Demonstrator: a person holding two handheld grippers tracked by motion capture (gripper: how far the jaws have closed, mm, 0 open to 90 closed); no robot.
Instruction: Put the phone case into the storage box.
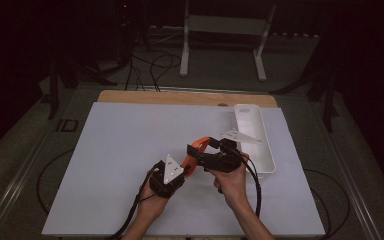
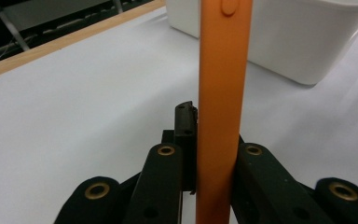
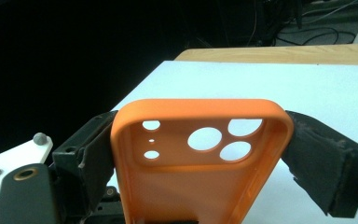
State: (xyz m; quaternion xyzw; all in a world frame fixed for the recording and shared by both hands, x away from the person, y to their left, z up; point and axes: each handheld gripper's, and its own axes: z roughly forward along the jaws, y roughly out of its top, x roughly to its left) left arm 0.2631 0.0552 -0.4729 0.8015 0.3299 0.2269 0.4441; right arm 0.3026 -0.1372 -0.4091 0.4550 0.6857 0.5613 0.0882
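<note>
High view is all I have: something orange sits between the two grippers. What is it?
Observer: A phone case, with camera cutouts at one end.
Operator: Are both grippers holding it?
Observer: Yes. The right gripper clamps its two long sides; the left gripper pinches one edge.
Operator: And the white thing on the right?
Observer: A white bin standing on the table, apart from the case.

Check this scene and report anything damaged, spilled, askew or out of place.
Nothing stands out. The orange phone case is empty and intact, clamped by both the left gripper and right gripper above the table; the white bin sits upright.
</note>
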